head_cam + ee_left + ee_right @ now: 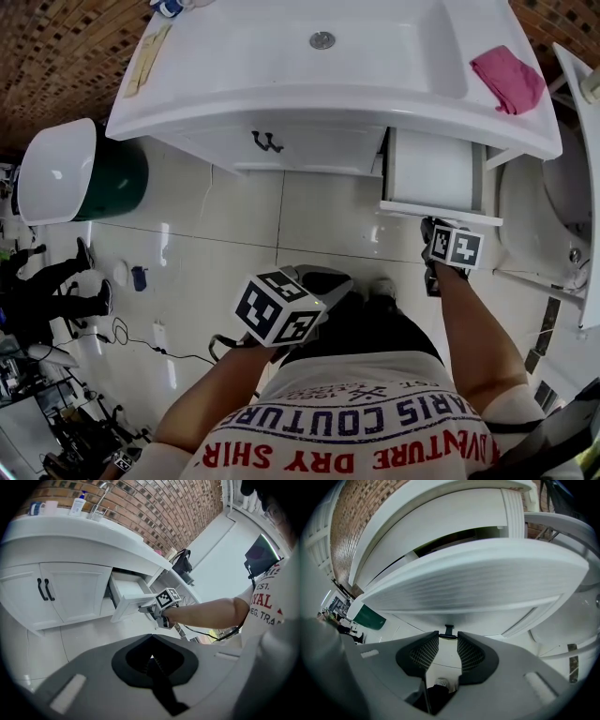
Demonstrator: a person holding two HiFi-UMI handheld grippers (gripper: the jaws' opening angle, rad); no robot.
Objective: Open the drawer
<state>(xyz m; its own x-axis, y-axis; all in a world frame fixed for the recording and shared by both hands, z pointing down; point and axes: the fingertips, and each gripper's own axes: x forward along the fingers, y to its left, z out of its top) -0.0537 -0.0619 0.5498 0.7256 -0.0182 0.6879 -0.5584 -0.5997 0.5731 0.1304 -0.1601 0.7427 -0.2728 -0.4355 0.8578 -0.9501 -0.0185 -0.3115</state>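
Observation:
The white drawer (433, 173) at the right end of the vanity stands pulled out, its front panel (473, 583) facing me. My right gripper (433, 232) reaches under that panel. In the right gripper view its jaws (449, 640) close on the small dark drawer handle (449, 631), which sits between the pads. The left gripper view shows the same hold from the side, right gripper (147, 609) against the drawer (129, 597). My left gripper (314, 281) hangs near my body, away from the vanity, its jaws (151, 659) shut on nothing.
Left of the drawer are two cabinet doors with dark handles (267, 142). A pink cloth (508, 80) lies on the vanity top's right end. A green bin with a white lid (84, 173) stands on the tiled floor at the left. A white fixture (539, 211) crowds the right.

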